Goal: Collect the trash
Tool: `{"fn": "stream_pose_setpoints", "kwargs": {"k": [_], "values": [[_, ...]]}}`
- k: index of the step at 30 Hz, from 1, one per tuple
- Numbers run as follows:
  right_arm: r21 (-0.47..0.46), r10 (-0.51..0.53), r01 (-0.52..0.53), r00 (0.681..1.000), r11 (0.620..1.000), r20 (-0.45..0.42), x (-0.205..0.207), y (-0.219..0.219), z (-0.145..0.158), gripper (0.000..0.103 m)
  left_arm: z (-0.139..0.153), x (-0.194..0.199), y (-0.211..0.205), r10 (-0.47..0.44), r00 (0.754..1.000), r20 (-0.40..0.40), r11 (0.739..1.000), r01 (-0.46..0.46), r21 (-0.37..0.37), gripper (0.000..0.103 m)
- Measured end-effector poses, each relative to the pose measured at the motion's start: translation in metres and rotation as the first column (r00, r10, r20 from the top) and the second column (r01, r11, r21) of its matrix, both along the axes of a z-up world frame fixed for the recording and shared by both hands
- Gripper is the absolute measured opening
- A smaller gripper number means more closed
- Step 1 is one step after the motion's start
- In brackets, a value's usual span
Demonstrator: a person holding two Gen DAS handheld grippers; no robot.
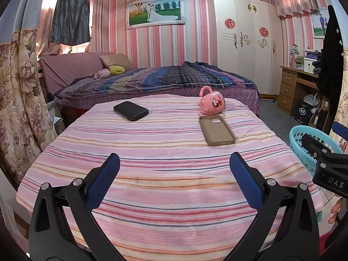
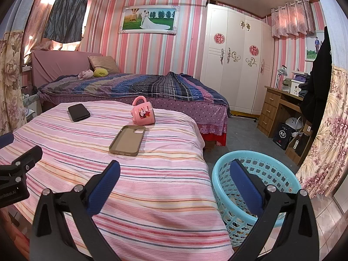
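While both grippers hang low over the near edge of the striped cloth (image 1: 165,169), neither one holds anything. The left gripper (image 1: 174,178) points straight along the covered table, level with the surface, and its two fingers stand wide apart; the pads (image 1: 102,182) are dark blue with a fine dotted grain, set on smooth black plastic arms with round metal screws. The right gripper (image 2: 176,184) is also spread wide and empty, and it sits further to the right, with one finger over the cloth and the other over the basket (image 2: 282,174).

The basket is round, of light blue plastic with a pattern of small holes in its wall, and it stands on the floor just beside the table's right corner. What lies inside it is too unclear to name.

On the soft pink cloth lie three things, apart from each other: a flat black phone (image 1: 131,111) at the far left, a glossy pink mug (image 1: 212,105) tipped on its side, and a brownish phone case (image 1: 217,130) lying open side up, near the mug.
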State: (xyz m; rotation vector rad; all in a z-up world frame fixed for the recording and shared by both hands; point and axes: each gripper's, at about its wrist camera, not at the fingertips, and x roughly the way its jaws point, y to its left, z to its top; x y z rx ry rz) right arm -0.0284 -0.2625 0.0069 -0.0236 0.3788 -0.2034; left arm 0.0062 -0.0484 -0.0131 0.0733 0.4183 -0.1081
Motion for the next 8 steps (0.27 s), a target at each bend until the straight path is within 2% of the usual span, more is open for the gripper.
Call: {"fn": "stream_pose_setpoints", "kwargs": {"k": [8], "values": [[-0.004, -0.004, 0.004, 1.0, 1.0, -0.002, -0.0018, -0.0016, 0.0004, 0.098, 0.0018, -0.0022, -0.0013, -0.007, 1.0, -0.008, 1.0, 0.006, -0.006, 0.097]]}}
